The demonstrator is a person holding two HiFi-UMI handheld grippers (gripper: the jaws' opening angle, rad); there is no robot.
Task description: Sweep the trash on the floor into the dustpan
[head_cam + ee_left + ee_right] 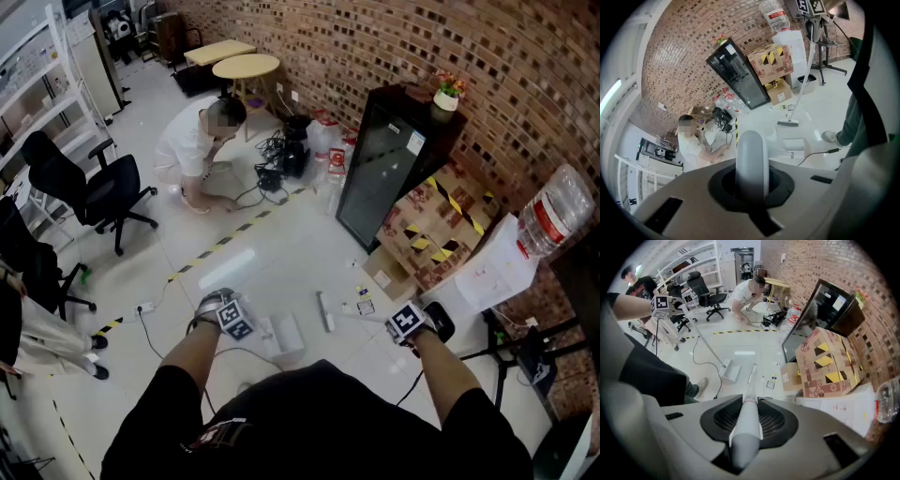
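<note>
A white dustpan (pixel 286 336) rests on the pale floor just ahead of me. Its long grey handle (pixel 751 159) runs up into my left gripper (pixel 230 317), which is shut on it. My right gripper (pixel 412 323) points down and is shut on the broom handle (pixel 747 420). The broom head (pixel 325 311) lies on the floor right of the dustpan (pixel 731 371). A few small scraps of trash (pixel 362 300) lie beyond the broom head (pixel 752 373), toward the boxes. In the right gripper view the trash (pixel 770 383) sits apart from the broom.
A black glass-door cabinet (pixel 384 164) and stacked cardboard boxes (pixel 436 234) stand at the brick wall on the right. A person (pixel 197 141) crouches by cables at the back. Office chairs (pixel 80 187) stand left, a cable (pixel 155 342) crosses the floor, and a tripod stand (pixel 525 347) is at right.
</note>
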